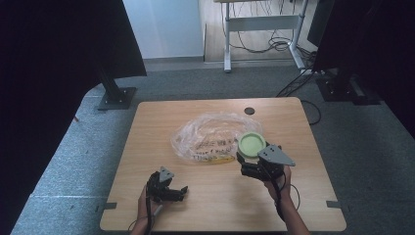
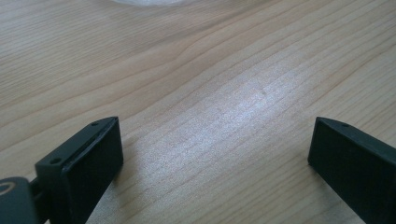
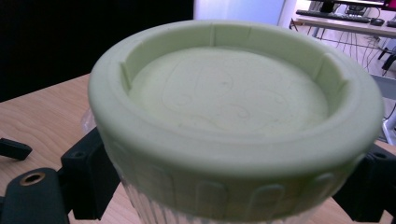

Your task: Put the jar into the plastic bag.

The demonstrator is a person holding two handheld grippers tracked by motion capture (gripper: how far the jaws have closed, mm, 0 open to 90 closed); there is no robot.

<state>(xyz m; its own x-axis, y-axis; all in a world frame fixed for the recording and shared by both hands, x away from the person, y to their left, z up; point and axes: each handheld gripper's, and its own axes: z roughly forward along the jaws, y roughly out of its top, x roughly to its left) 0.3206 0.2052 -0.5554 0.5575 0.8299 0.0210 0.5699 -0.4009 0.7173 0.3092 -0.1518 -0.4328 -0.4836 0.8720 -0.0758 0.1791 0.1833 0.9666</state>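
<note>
We find the right tool [image 1: 255, 164] clenched on a jar [image 3: 233, 205] with a pale green lid [image 3: 233, 116], its jaws seated on either side just below the lid's ribbed skirt. We judge this low grip leaves the lid free for turning. The jar stands upright at the right of the worktop [image 1: 147, 147], touching or just beside a crumpled clear plastic bag [image 1: 205, 134]; contact between them cannot be confirmed. The left tool [image 1: 182, 190] hangs released, jaws wide apart over bare wood near the front edge, well apart from the jar. We judge it is positioned in readiness to come across for the lid.
</note>
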